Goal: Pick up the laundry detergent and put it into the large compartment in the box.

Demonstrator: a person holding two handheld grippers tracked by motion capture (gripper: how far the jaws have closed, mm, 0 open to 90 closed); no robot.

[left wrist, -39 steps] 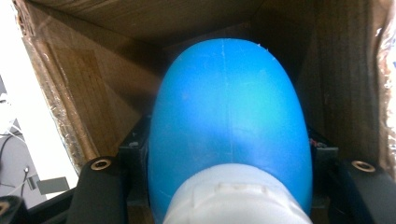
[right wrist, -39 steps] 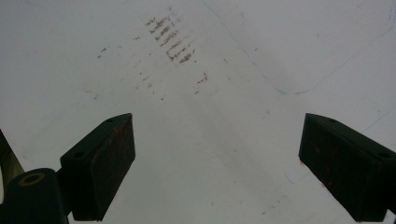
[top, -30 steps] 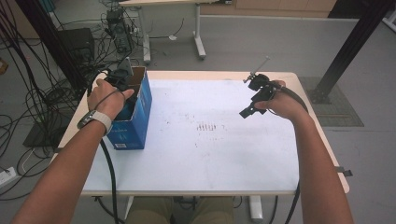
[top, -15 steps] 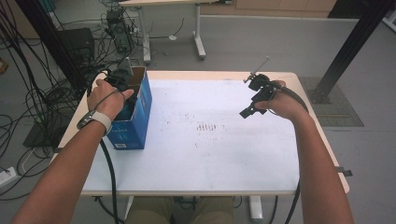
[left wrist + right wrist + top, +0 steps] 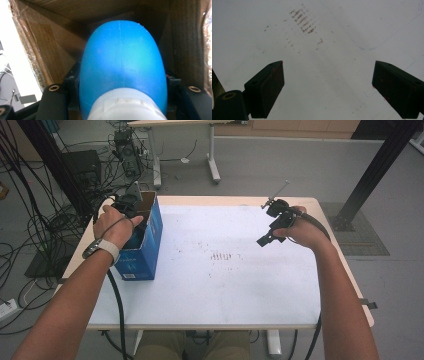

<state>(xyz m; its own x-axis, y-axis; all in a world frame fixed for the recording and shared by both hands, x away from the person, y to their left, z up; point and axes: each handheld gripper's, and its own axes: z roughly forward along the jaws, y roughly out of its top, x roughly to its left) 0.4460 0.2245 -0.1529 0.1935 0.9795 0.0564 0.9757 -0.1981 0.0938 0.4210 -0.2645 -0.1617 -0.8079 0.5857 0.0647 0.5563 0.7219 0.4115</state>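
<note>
1. The big white rectangular table [image 5: 215, 285] takes up most of the high view. Its top is bare apart from some brownish scuff marks [image 5: 223, 256] near the middle, and the same marks show up in the right gripper view.

2. Next biggest is the tall blue cardboard box [image 5: 142, 252], standing open-topped at the table's left edge. From inside, its walls are plain brown cardboard.

3. The person's left hand [image 5: 114, 226] holds the left gripper [image 5: 131, 206] dipped down into the box mouth.

4. The right gripper [image 5: 272, 227] hangs over the right half of the table, well away from the box, claw spread wide with nothing in it.

5. The smooth blue egg-shaped plastic object with a white base [image 5: 122, 72] is the thing being moved. It sits inside the box, clamped between the left claw's black jaws, rounded end pointing deeper in.

6. What could go wrong, as a guess:
- The blue shell is slick and curved, so a loose squeeze could let it squirt out and drop hard to the bottom.
- The box is tall and right at the table edge, so a sideways nudge from the gripper could tip it or shove it off.
- Opening the claw too wide in there could catch a jaw on the cardboard wall and drag the box up when lifting out.
</note>
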